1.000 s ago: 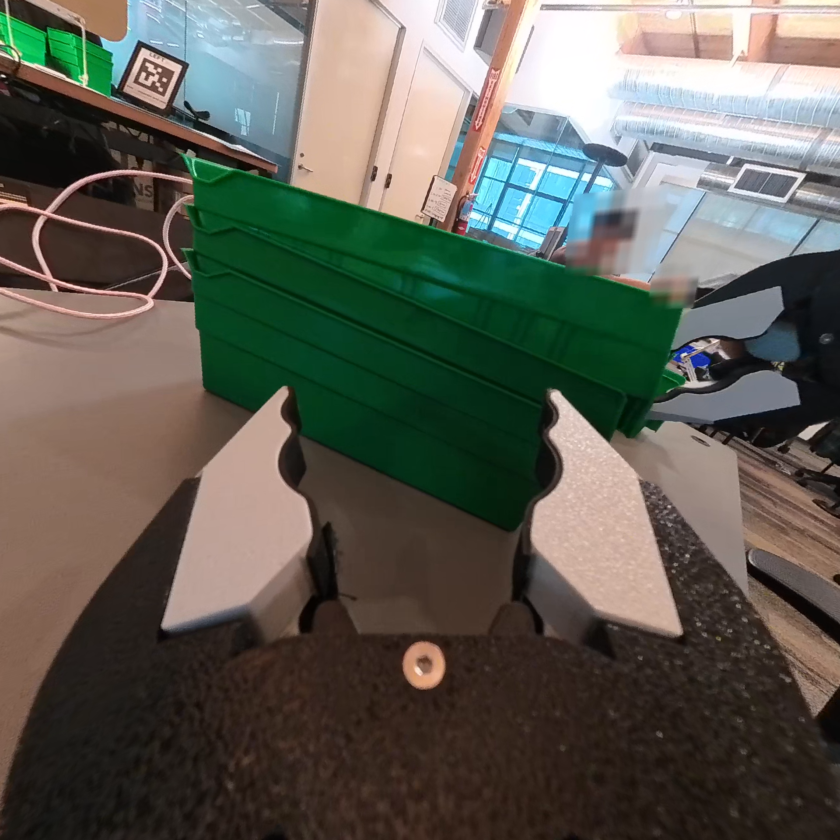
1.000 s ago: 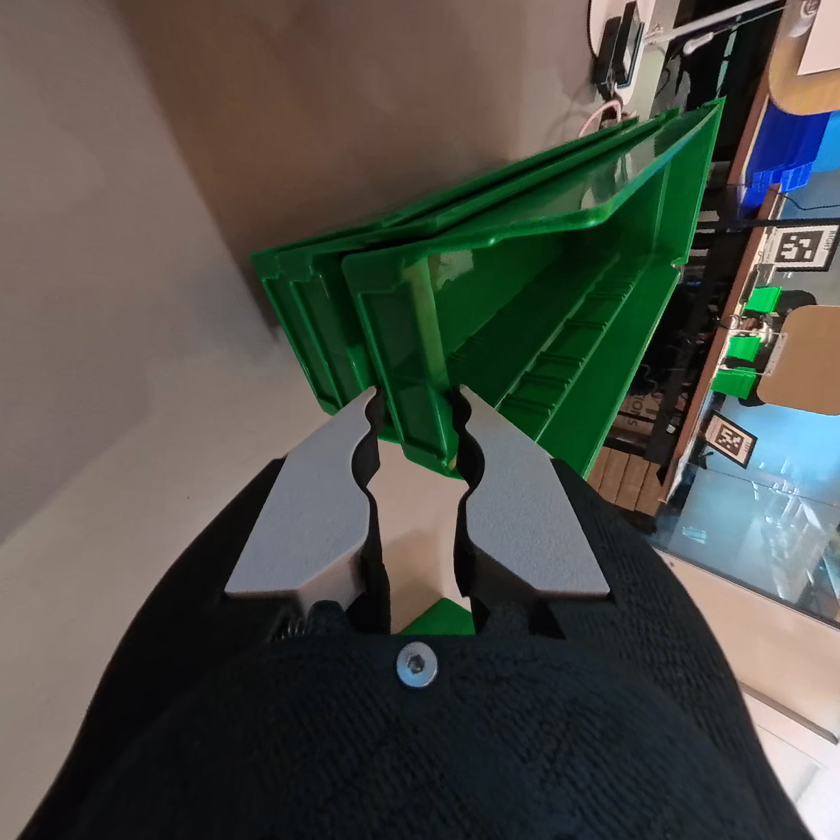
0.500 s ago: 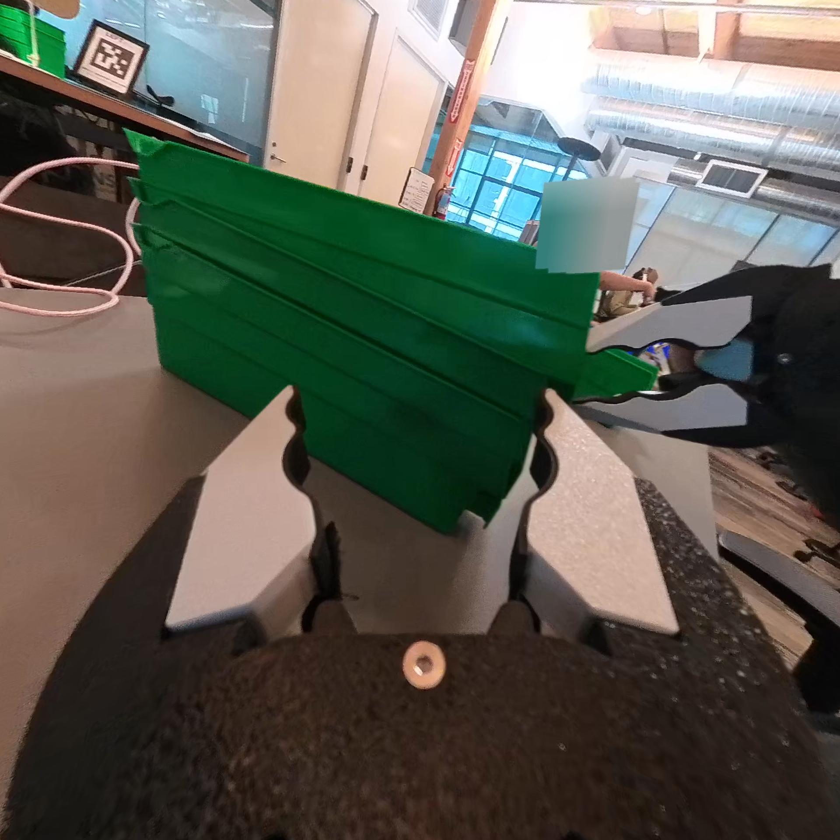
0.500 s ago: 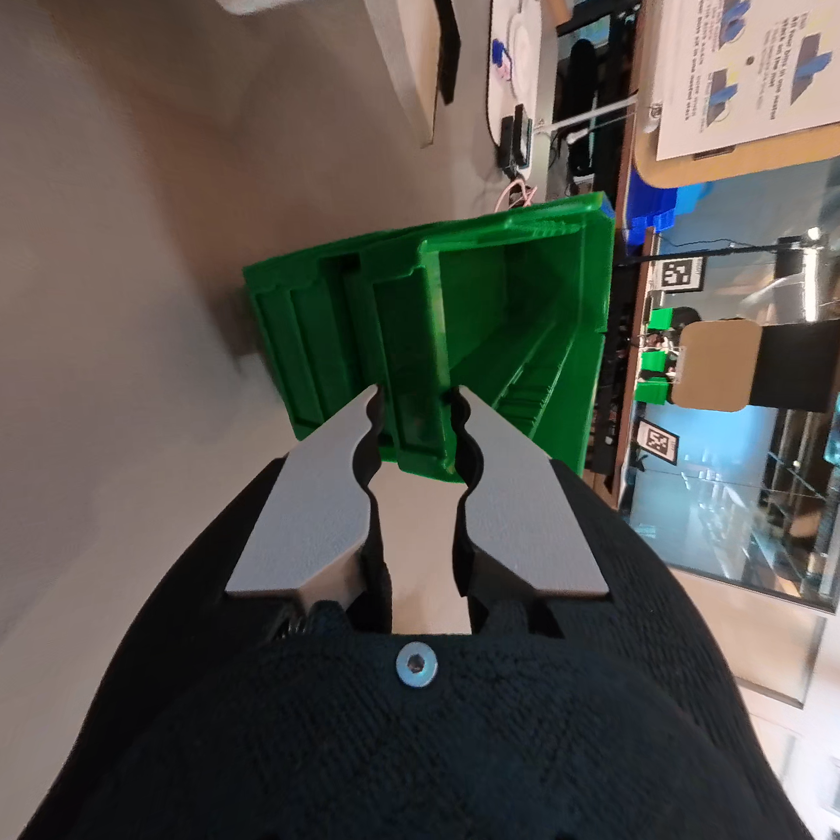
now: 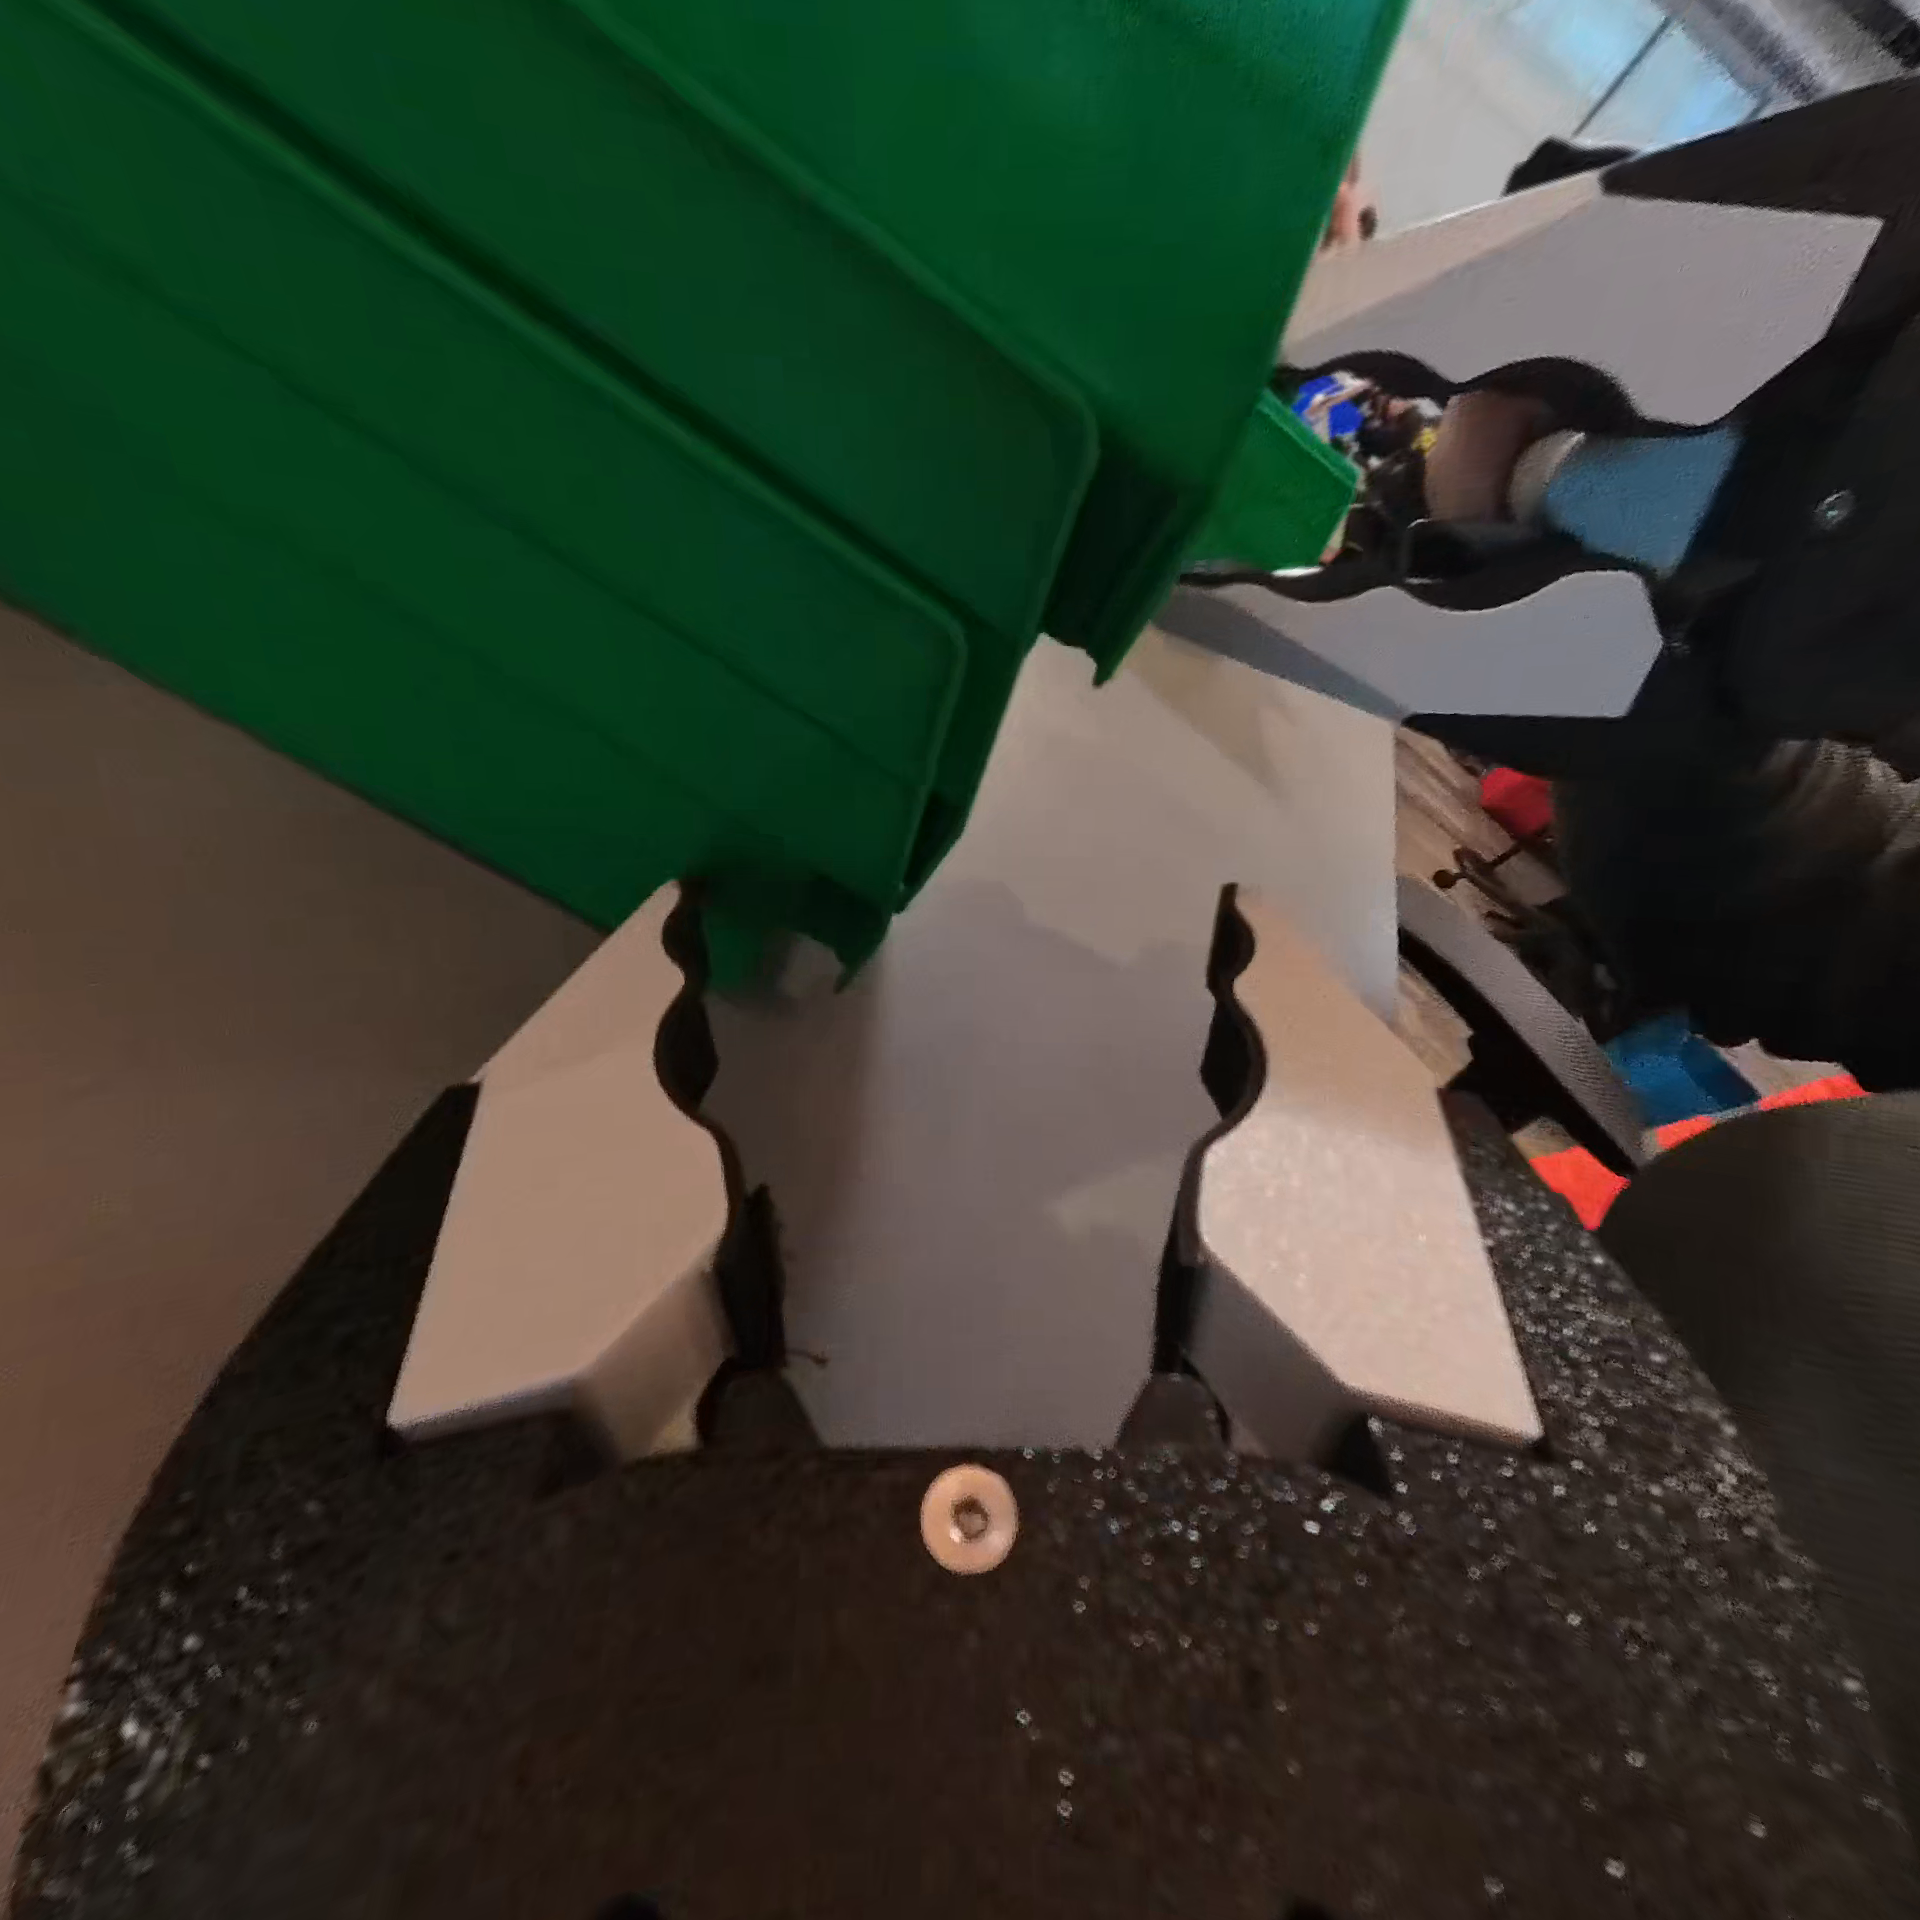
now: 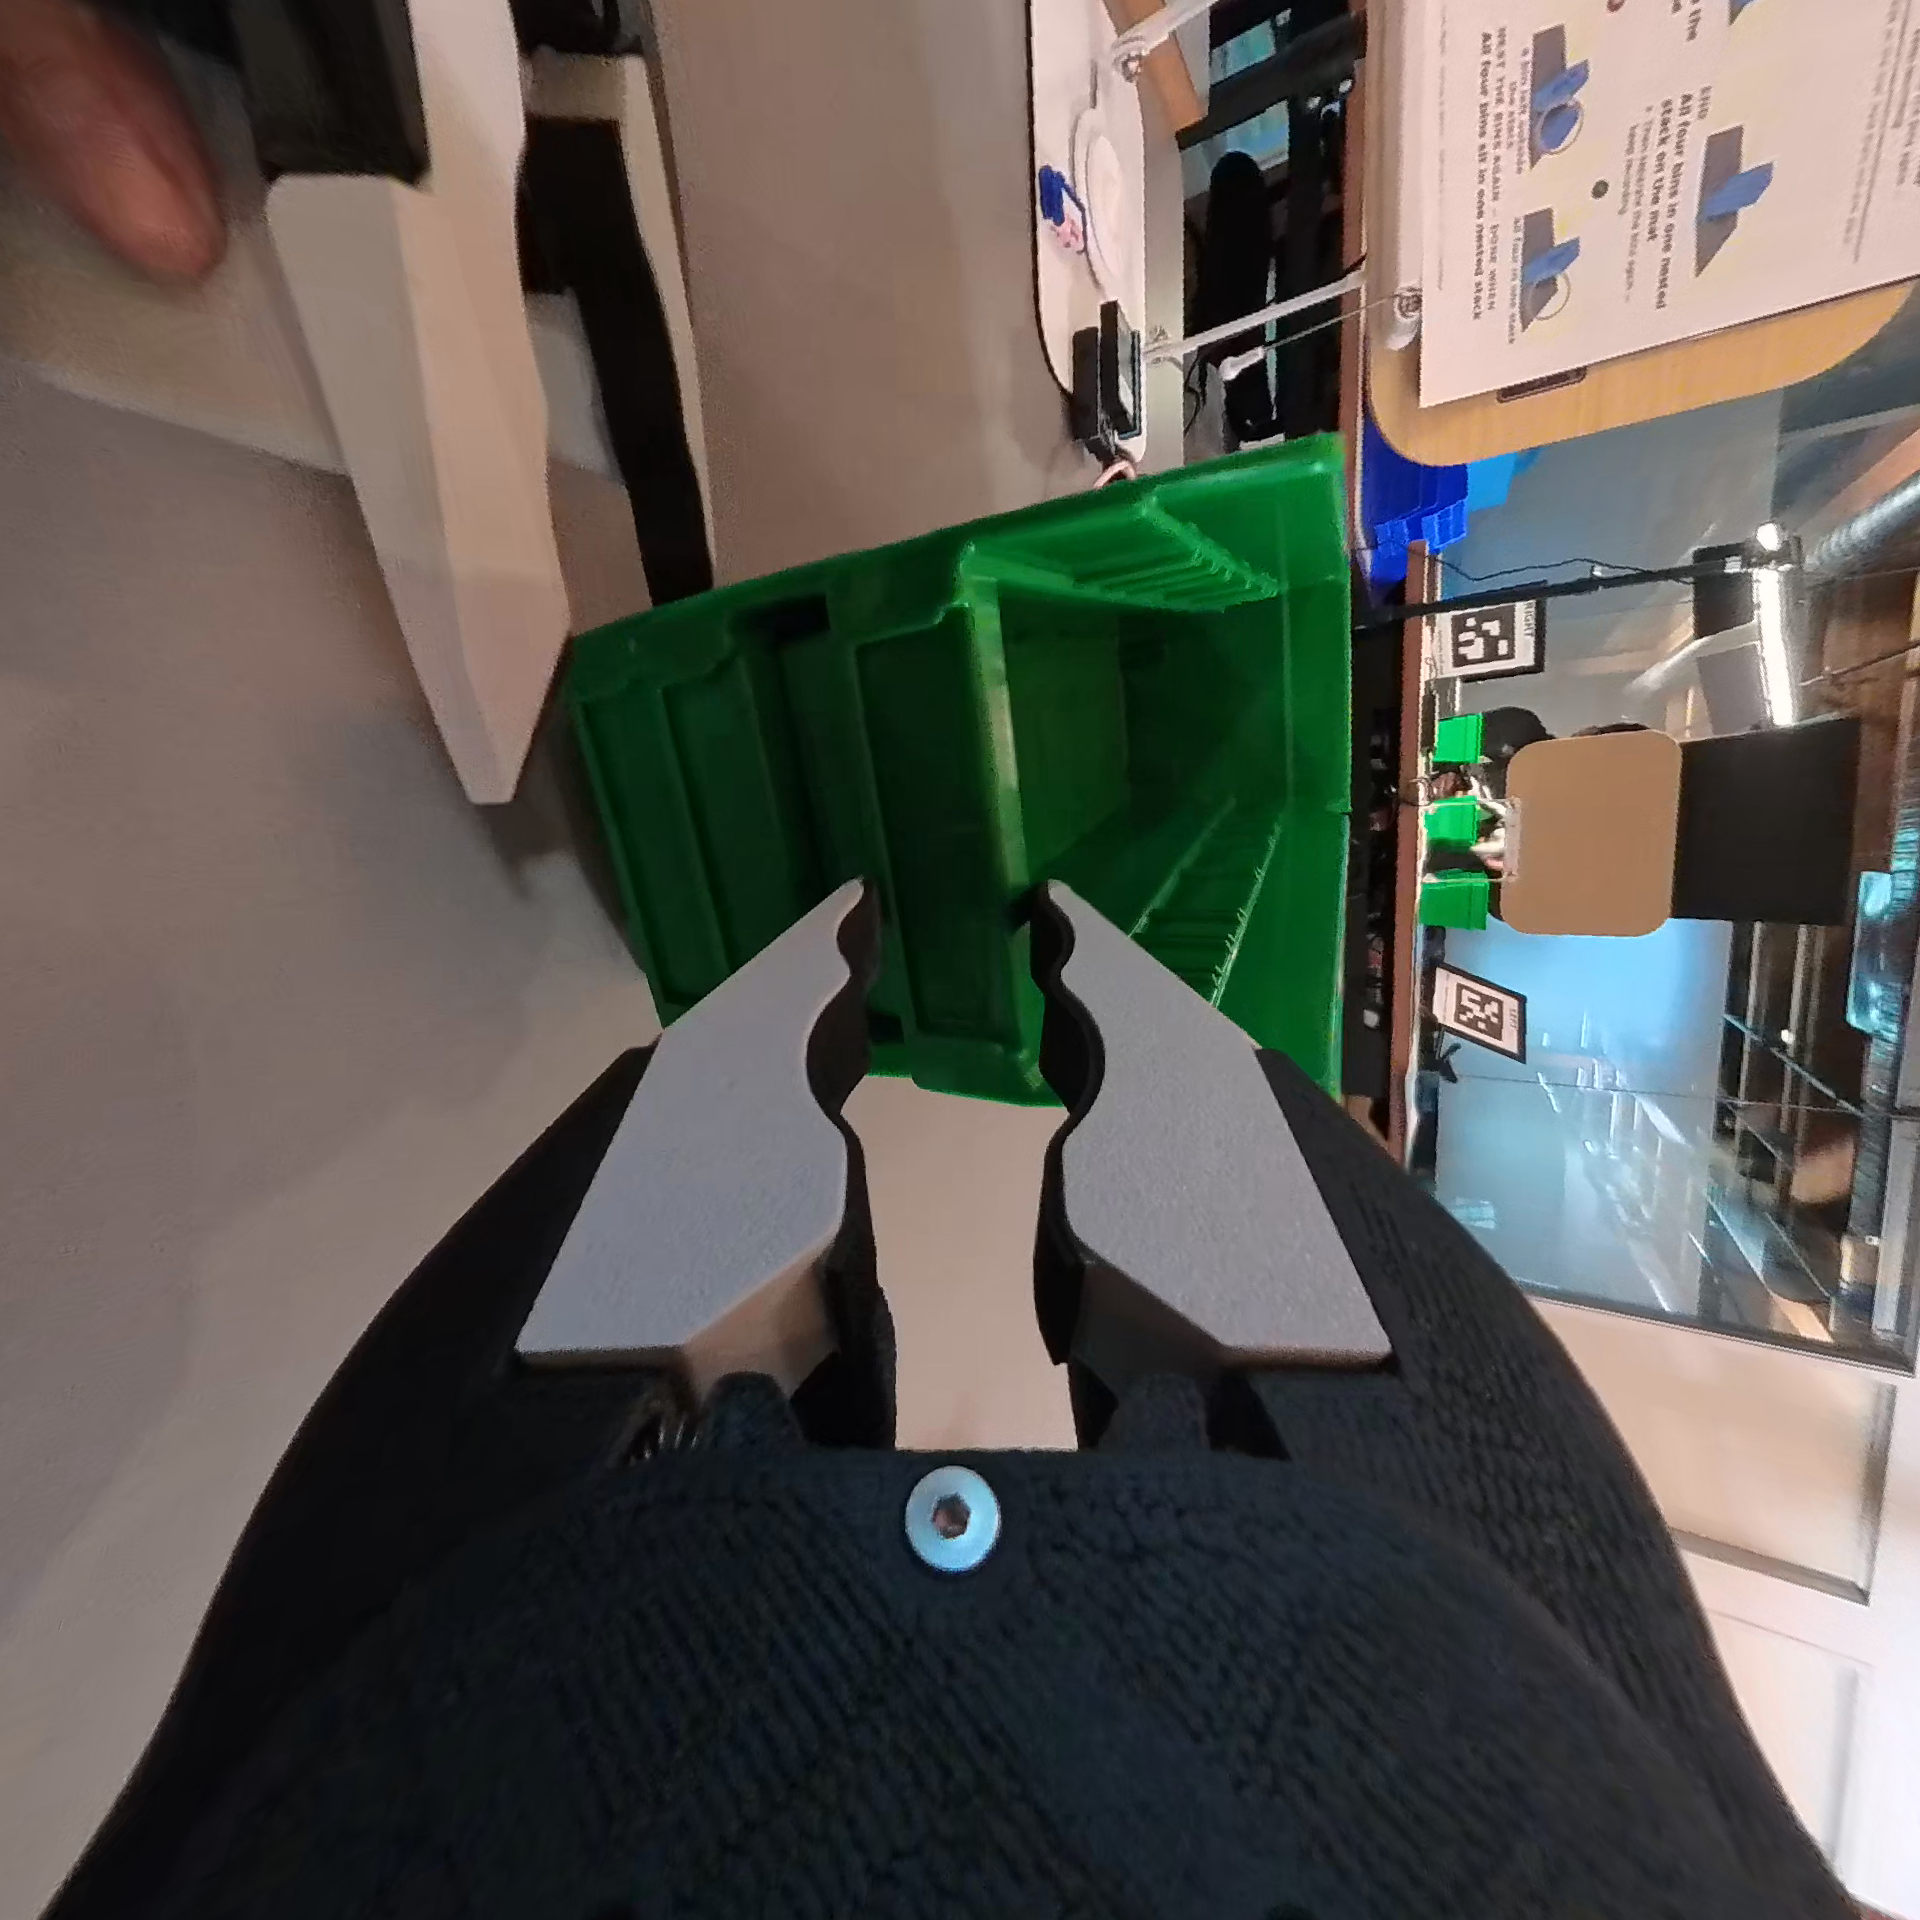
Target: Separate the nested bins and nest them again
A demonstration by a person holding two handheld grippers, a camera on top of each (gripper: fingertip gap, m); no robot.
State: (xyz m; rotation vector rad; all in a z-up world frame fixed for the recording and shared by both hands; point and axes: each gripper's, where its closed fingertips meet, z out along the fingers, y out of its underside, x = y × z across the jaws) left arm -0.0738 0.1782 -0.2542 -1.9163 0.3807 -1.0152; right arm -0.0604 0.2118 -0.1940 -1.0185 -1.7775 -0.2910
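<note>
In the left wrist view, the stack of green bins [image 5: 540,436] fills the space from 9 o'clock up to 12 o'clock, tipped so its low corner points down at the grey table [image 5: 208,935]. The bins sit one inside another, and their rims show as stepped lines. That low corner sits just beside the tip of the left finger of the left gripper [image 5: 951,935], whose two grey fingers are spread wide with nothing between them. Whether the corner touches the table is too blurred to tell. At 2 o'clock the right gripper [image 5: 1340,473] pinches the end lip of the top bin. In the right wrist view, a blurred fingertip [image 6: 114,145] shows at 10 o'clock. In the middle the green bins [image 6: 790,790] are seen end-on, with the open inside of the top one toward 1 o'clock. The right gripper [image 6: 951,920] has its two fingers closed on the end wall of the top bin, one finger on each side. A paper sheet [image 6: 1662,177] on a wooden board sits at 1 o'clock, and small blue bins [image 6: 1418,509] lie just under it.
</note>
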